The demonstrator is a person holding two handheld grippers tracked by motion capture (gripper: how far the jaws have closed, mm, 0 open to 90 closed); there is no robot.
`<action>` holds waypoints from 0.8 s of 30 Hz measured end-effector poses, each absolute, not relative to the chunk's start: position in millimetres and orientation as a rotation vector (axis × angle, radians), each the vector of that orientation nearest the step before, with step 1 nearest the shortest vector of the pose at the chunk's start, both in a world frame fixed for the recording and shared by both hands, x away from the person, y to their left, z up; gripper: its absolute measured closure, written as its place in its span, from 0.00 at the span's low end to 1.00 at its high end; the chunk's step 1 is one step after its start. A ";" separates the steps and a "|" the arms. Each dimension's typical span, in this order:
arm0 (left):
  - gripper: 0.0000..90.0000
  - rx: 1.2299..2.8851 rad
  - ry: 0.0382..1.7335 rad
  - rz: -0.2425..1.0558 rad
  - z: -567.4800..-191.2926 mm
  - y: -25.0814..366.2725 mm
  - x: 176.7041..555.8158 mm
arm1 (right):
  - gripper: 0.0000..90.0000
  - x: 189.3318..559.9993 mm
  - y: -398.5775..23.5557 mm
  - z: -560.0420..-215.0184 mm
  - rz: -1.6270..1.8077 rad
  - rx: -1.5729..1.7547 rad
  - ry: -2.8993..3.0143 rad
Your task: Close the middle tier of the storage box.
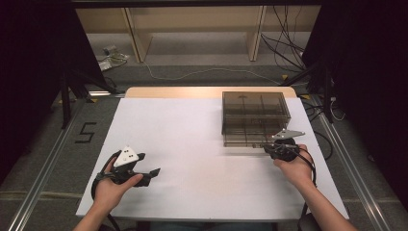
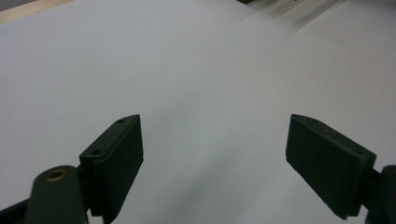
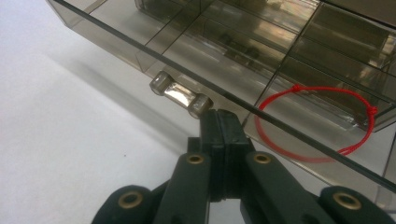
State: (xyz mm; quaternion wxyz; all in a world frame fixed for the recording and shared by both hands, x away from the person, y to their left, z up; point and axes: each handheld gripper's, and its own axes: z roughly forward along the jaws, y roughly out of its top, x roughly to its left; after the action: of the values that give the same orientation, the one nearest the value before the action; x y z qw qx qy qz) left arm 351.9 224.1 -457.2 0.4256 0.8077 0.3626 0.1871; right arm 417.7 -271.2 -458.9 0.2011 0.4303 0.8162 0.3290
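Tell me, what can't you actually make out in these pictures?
- Box contents: in the high view, tinted walls and small size hide them.
- Red string loop: in the right gripper view, I cannot tell whether it lies inside the box.
- Right gripper: its fingers look pressed together beside the clear handle; whether they pinch anything is unclear.

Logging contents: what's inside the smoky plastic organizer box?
A red string loop lies in a front compartment of the organizer box. Other compartments look empty, though the tinted lid's glare hides the far ones.
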 end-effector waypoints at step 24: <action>0.21 2.026 0.903 0.465 -457.5 223.0 352.2 | 1.00 427.4 -271.1 -459.8 0.907 1.200 2.246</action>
State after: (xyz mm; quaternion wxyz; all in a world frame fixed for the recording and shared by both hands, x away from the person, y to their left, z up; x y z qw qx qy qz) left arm 352.2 223.0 -457.5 0.4238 0.8097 0.3609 0.1858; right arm 427.4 -271.1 -459.8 0.2174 0.4334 0.8109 0.3276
